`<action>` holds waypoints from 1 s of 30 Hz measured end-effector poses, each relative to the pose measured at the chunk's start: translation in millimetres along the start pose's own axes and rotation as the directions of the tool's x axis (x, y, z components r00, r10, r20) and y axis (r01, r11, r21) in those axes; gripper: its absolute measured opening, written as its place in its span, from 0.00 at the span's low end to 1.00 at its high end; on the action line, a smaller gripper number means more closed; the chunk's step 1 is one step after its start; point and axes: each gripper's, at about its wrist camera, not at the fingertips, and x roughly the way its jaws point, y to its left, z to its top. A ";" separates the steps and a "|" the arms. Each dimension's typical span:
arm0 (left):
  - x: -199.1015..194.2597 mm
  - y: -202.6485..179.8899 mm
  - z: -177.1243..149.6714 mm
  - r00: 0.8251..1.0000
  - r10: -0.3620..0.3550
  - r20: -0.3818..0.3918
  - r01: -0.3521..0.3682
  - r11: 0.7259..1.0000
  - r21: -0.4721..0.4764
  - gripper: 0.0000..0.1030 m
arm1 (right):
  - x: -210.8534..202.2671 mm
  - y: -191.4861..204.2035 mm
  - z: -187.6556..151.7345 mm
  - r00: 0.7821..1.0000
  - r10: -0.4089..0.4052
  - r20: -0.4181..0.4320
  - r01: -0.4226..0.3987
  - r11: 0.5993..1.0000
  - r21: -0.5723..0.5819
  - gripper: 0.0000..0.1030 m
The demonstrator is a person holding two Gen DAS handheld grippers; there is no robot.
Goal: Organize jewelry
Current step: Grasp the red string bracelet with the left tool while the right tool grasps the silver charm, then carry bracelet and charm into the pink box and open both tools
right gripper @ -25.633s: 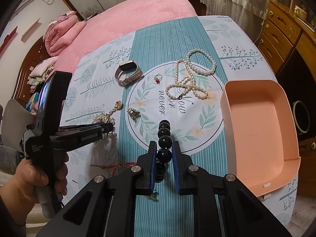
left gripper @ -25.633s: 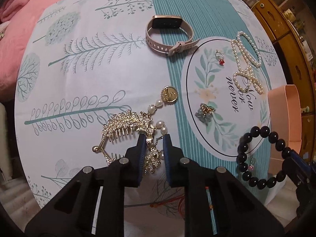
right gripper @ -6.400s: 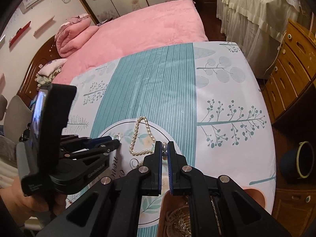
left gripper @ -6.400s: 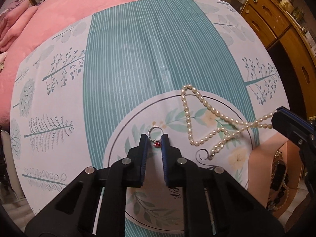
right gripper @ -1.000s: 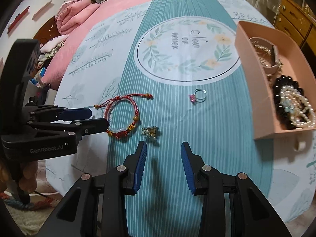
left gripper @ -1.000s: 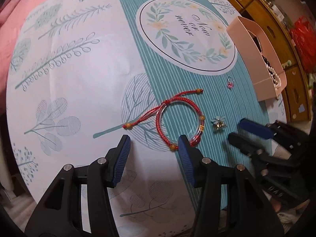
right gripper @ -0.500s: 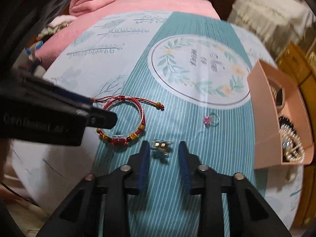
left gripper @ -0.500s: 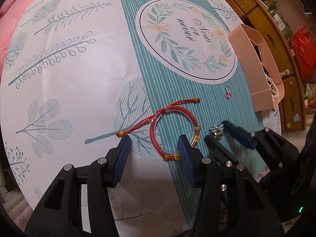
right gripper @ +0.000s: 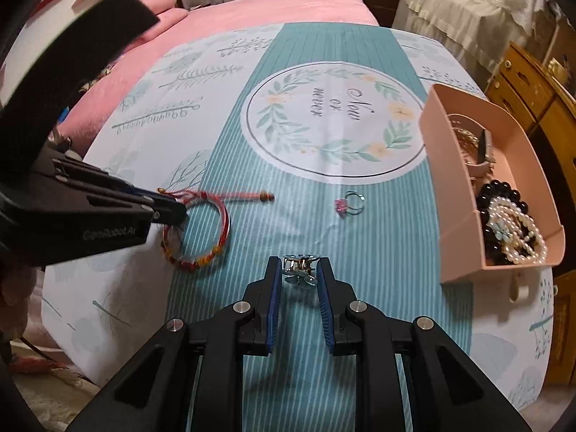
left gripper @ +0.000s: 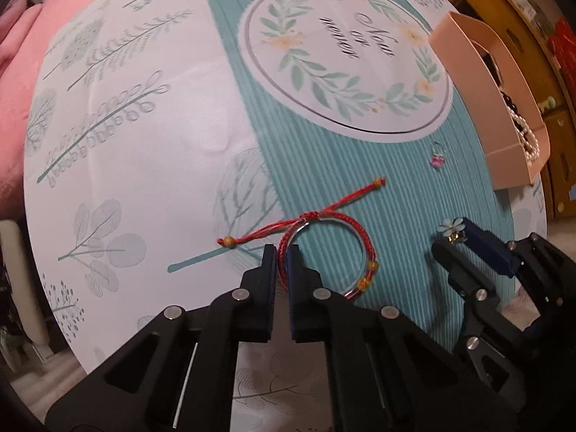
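Between left tongs (left gripper: 282, 252): red bracelet (left gripper: 325, 252).

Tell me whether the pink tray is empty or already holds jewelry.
Holds jewelry. The pink tray already contains a black bead bracelet and white pearls; further gold-coloured pieces sit at its far end, too cluttered to identify.

Left wrist cam: low, close over tablecloth (left gripper: 151, 165) near edge, facing forward-right toward pink tray (left gripper: 478, 82). Right wrist cam: higher, looking along cloth toward bed (right gripper: 252, 10). Shared: red bracelet (left gripper: 345, 223), ring (right gripper: 351, 206), tray.
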 end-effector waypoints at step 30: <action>-102.4 -168.2 81.5 0.958 -0.140 0.250 0.066 0.957 0.283 0.03 | -120.6 -158.0 13.3 0.977 -0.118 0.179 0.050 0.937 0.347 0.19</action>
